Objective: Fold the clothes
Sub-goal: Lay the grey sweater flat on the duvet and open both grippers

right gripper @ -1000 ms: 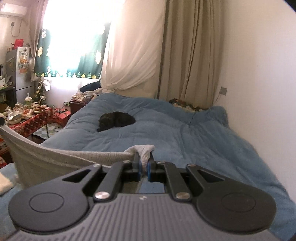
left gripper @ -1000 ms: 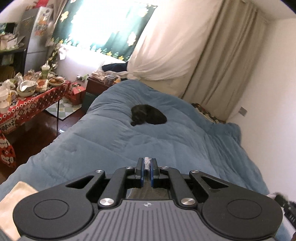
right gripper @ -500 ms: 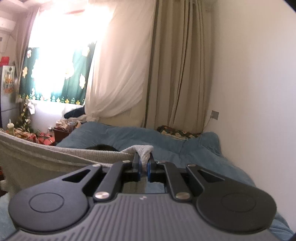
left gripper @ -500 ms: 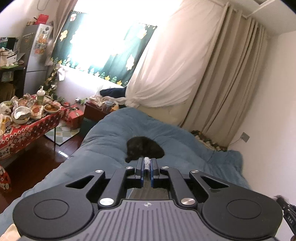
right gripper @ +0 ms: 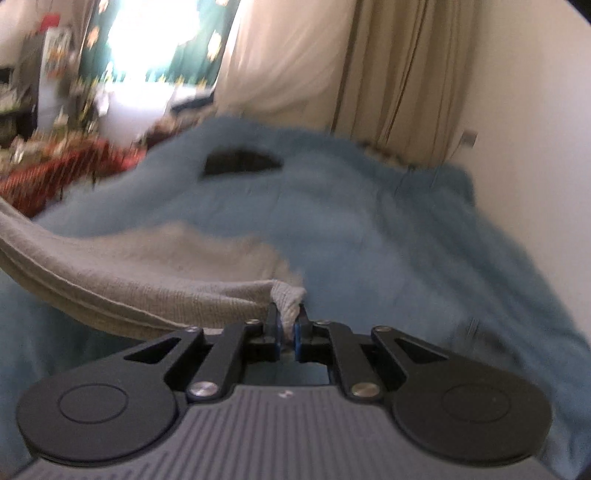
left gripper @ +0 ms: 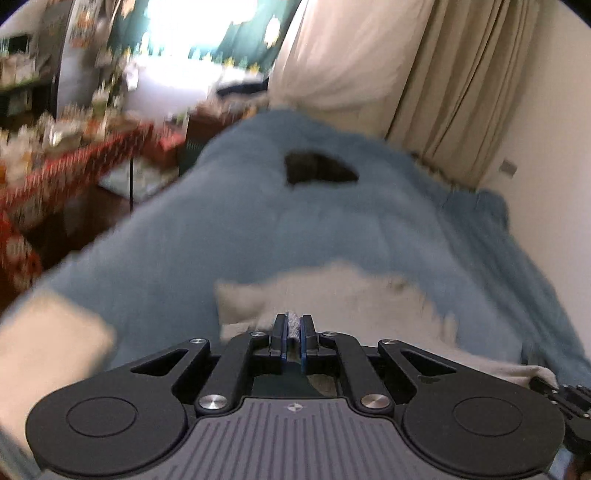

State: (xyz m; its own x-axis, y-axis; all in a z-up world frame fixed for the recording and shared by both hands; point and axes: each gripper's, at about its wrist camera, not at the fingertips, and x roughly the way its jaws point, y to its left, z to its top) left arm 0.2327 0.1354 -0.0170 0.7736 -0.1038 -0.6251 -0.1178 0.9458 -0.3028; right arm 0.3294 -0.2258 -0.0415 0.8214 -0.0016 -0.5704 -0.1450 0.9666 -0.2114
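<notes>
a bedroom, both views blurred by motion. a wide bed covered with a blue quilt (left gripper: 332, 229) fills the middle of the room. the left gripper (left gripper: 294, 325) has its two black fingers drawn narrow, nearly together, pinching a small tuft of grey knit garment (left gripper: 332, 295) between the blue-edged pads. beyond those fingers the garment spreads out pale and flat on the quilt, close in front of the gripper. the right gripper (right gripper: 287, 320) is likewise narrow, its fingers clamped on a bunched corner of the same garment (right gripper: 147, 291), which pokes up just above the tips. from that corner a ribbed grey edge stretches away to the left of the right wrist view, taut and slightly sagging, lifted off the quilt, while more of the cloth lies on the bed behind it. farther up the bed, well apart from the garment, a dark shape (left gripper: 319, 171) rests on the quilt; it is too blurred to say what it is. a folded cream cloth (left gripper: 48, 336) lies at the bed's near left edge. to the left of the bed stands a table with a red patterned cloth (left gripper: 74, 158), crowded with small items that cannot be made out. pale beige curtains (left gripper: 461, 85) hang at the head of the bed beside a bright window (left gripper: 184, 26) with dark green drapes.
</notes>
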